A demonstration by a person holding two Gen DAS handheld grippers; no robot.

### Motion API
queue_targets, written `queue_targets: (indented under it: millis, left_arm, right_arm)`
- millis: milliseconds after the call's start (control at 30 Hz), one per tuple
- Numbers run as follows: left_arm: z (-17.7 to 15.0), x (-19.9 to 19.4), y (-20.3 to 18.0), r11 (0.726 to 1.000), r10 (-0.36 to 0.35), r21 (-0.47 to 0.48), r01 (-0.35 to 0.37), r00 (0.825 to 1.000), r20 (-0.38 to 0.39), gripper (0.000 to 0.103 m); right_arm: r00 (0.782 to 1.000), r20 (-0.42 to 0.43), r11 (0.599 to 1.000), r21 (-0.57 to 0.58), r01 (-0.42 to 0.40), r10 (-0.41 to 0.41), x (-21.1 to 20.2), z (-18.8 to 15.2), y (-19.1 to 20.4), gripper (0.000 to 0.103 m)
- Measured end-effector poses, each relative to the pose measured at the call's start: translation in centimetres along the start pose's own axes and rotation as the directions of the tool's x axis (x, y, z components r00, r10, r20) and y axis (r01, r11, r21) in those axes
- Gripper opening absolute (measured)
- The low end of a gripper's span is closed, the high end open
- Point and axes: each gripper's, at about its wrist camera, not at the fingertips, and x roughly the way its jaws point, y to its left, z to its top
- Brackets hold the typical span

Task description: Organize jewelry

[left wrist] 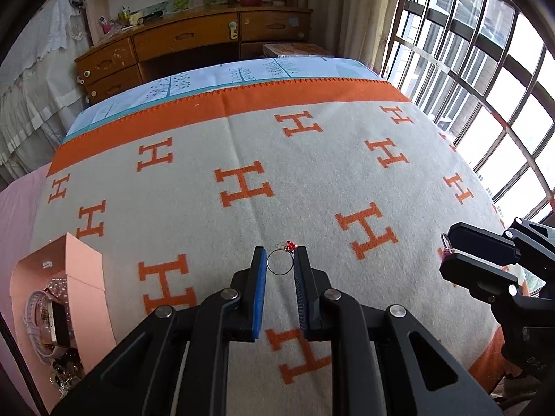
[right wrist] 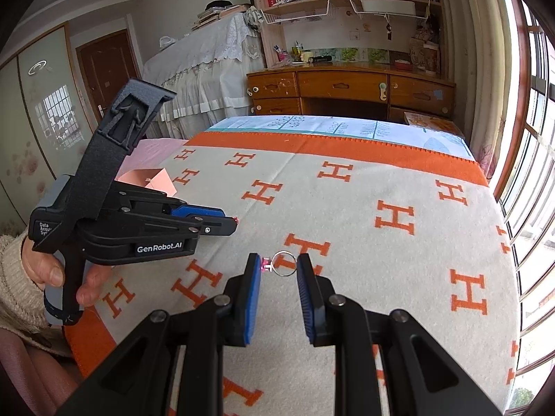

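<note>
The left claw (left wrist: 280, 260) is hovering low over the bed, its jaws parted on either side of a thin ring with a red stone (left wrist: 281, 260), which is lying flat on the blanket (left wrist: 312, 159). The fingers are not yet pinching it; they are probably being lined up so that closing would catch the band across its width. The right claw (right wrist: 277, 266) is doing the same with a ring with a pink stone (right wrist: 281, 264): its jaws are also apart, the band sitting between them and the stone lying just beside the left blue pad (right wrist: 255, 279).

Both rings are sitting in the near middle of the blanket, well apart from each other, so the two tools are not crowding one another. The pink box (left wrist: 74, 291) is standing open at the near left edge of the bed, already holding a watch (left wrist: 47, 319) and beads, and it looks like the place where the rings belong.

The blanket is giving plenty of flat, bare room ahead and to the right. A carry left toward the box would be passing over bare blanket. Thin bands on soft cloth may slip or sink when squeezed.
</note>
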Motion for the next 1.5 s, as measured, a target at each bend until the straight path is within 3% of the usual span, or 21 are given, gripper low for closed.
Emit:
queue_targets:
  millis: [233,567,633,800,1033,1133,1200,1333,1500]
  left_arm:
    - [-2.8,-6.9,4.5,0.994,0.052,-0.095,-0.045,0.996,0.077,0.014]
    - [-7.2,-14.7,13.2,0.958,0.157,-0.259,-0.121,0.98,0.124,0.014]
    - [-7.8,-15.5,14.3,0.952,0.189,-0.268,-0.15,0.973,0.129,0.014]
    - [-9.1,-15.9,16.3,0.944,0.187,-0.299,-0.141,0.974,0.131,0.014]
    - [-9.7,-15.3,17.5,0.939,0.184,-0.315,-0.134,0.974,0.133,0.015]
    - [-9.9,-15.5,17.9,0.937,0.187,-0.323,-0.132,0.971,0.148,0.037]
    - [-10.0,-15.7,18.0,0.935,0.194,-0.33,-0.132,0.967,0.163,0.065]
    - [-10.2,-16.3,17.9,0.935,0.21,-0.327,-0.14,0.959,0.188,0.074]
    - [-10.4,-16.4,17.7,0.936,0.192,-0.332,-0.12,0.962,0.193,0.088]
  right_arm:
    - [0.999,0.023,0.997,-0.06,-0.039,0.04,-0.7,1.5,4.2,0.021]
    - [0.984,0.044,0.966,-0.202,-0.162,0.175,0.0,6.0,14.5,0.021]
    - [0.978,0.049,0.96,-0.207,-0.19,0.204,0.4,7.3,16.5,0.021]
    - [0.963,0.026,0.951,-0.163,-0.262,0.27,2.3,10.0,19.8,0.021]
    - [0.962,-0.056,0.957,-0.1,-0.271,0.267,6.3,11.0,21.7,0.022]
    - [0.958,-0.104,0.958,-0.082,-0.275,0.266,7.4,10.8,22.1,0.025]
    - [0.958,-0.124,0.96,-0.076,-0.268,0.257,7.7,10.7,22.4,0.029]
    - [0.96,-0.12,0.964,-0.055,-0.261,0.254,7.4,10.7,22.4,0.038]
    - [0.969,-0.108,0.973,-0.03,-0.227,0.223,6.7,10.5,21.7,0.04]
